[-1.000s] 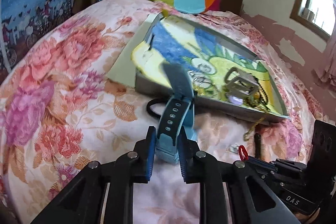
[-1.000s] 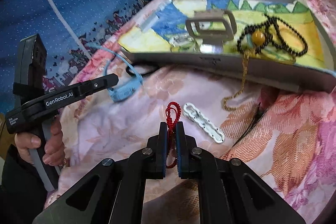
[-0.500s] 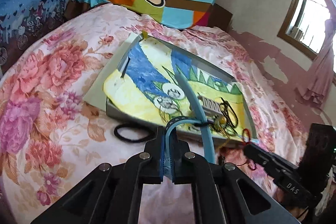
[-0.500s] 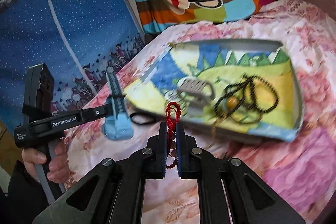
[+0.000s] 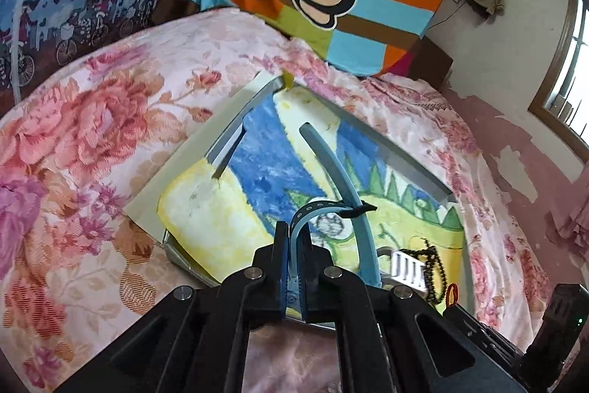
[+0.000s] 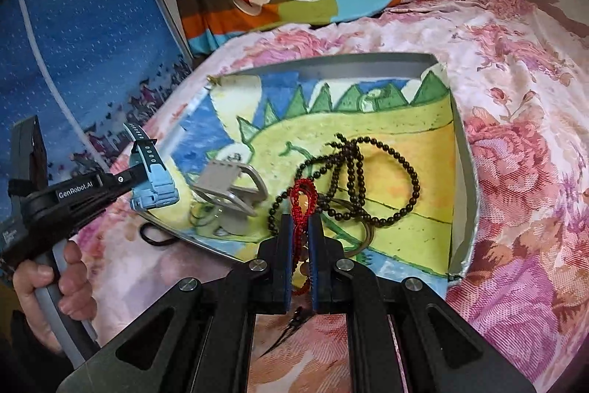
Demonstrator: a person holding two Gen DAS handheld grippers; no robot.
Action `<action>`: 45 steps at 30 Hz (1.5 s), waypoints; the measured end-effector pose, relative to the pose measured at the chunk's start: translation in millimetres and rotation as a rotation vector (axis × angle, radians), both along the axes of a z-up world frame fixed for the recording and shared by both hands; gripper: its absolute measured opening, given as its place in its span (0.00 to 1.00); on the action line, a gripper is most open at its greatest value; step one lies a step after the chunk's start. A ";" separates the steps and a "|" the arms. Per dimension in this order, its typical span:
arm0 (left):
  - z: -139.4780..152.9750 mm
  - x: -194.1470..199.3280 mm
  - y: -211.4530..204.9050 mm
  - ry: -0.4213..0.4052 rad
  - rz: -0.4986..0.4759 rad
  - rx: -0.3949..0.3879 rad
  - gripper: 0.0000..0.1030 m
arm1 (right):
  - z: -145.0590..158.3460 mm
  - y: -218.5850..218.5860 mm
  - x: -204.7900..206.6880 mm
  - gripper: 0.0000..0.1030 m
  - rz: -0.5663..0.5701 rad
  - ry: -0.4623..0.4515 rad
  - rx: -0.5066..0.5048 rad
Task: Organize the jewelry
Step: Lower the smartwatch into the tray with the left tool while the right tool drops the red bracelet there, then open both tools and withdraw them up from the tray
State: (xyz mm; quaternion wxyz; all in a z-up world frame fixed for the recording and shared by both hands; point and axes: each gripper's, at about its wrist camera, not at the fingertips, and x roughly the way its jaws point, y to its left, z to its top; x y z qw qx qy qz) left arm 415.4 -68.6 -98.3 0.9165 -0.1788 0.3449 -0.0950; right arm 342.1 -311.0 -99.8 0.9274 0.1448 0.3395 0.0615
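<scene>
Right wrist view: the right gripper (image 6: pixel 301 227) has its jaws closed on a red cord bracelet (image 6: pixel 302 205) held over the near edge of the tray (image 6: pixel 464 172), beside the dark bead necklace (image 6: pixel 353 186), while the left gripper (image 5: pixel 293 247) pinches the blue watch (image 6: pixel 152 179) by its strap above the tray's left rim. The cord looks light and limp, so it should hang and swing from any pinch. The rubbery strap flexes and the heavier watch body dangles, so a grip nearer the body would likely steady it.
</scene>
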 end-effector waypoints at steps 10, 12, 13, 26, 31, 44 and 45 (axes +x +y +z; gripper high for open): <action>-12.7 4.3 -1.9 0.049 -0.012 0.053 0.18 | -6.5 5.5 0.7 0.12 -0.041 0.023 -0.036; -11.7 3.5 -5.5 0.046 -0.024 0.068 0.26 | -5.4 4.9 -1.4 0.26 -0.055 0.022 -0.048; -10.7 2.7 -7.0 0.042 -0.033 0.072 0.37 | -4.5 4.6 -3.5 0.29 -0.059 0.021 -0.050; 37.4 -61.9 3.6 -0.136 -0.017 0.088 0.96 | 39.0 -9.3 -63.6 0.74 -0.133 -0.125 -0.067; 58.8 -110.6 15.9 -0.242 0.028 0.135 1.00 | 58.1 -3.9 -99.7 0.90 -0.138 -0.228 -0.058; 70.9 -191.4 33.5 -0.341 -0.039 0.225 1.00 | 84.4 20.8 -189.2 0.99 -0.136 -0.356 -0.107; 69.0 -193.8 36.2 -0.337 -0.049 0.227 1.00 | 84.1 22.9 -194.1 0.99 -0.131 -0.352 -0.110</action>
